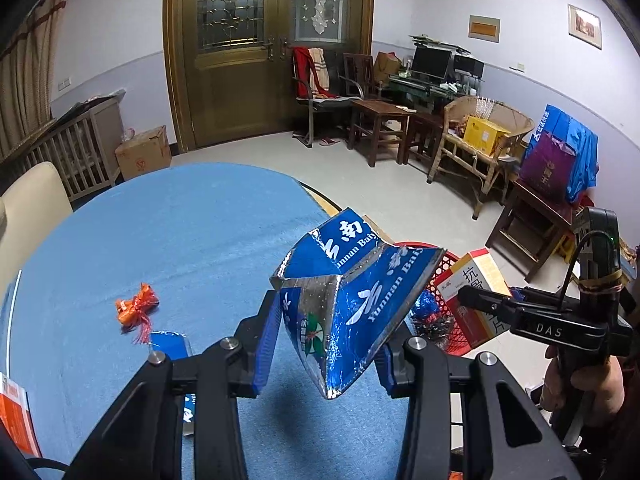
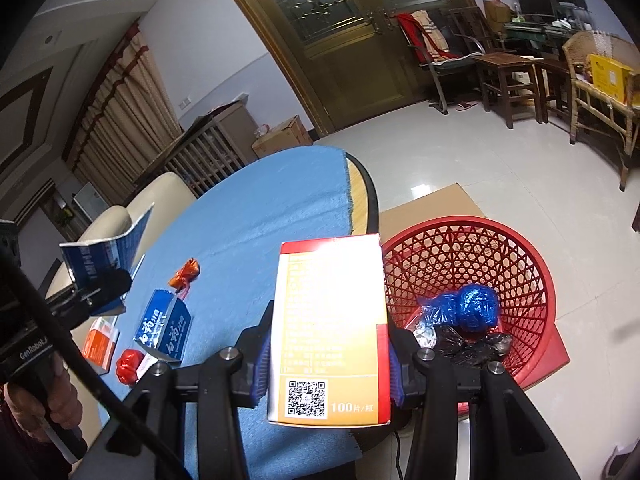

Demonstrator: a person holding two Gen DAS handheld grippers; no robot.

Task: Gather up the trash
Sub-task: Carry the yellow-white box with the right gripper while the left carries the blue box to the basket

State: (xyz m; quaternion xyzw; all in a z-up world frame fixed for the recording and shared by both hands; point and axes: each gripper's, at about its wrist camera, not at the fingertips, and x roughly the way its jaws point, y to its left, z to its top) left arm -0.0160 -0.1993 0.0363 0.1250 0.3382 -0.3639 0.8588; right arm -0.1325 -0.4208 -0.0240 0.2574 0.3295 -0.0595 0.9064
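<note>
- On the left: left gripper [image 1: 328, 344] clamped on a crushed blue carton [image 1: 344, 300], held above the blue tablecloth [image 1: 160, 240]. Light, dented, slippery foil; best held at the folded corner.
- In the middle: more trash lying on the cloth, an orange wrapper [image 2: 185, 274], a blue box [image 2: 164, 326], a red ball [image 2: 129, 365]. All small and light.
- On the right: right gripper [image 2: 326, 364] grasping an orange box [image 2: 330, 332] by both sides, at the table edge [image 2: 362, 200]. Stiff cardboard, probably empty.
- Further right: red basket [image 2: 472, 264] on the floor, just beside the table, top open, plenty of room for dropping.

Home living room: glazed wooden double door [image 1: 268, 52], curtains [image 2: 128, 120], wicker chair [image 1: 480, 140], computer desk [image 1: 432, 80], cloth-covered round table [image 1: 160, 240].
</note>
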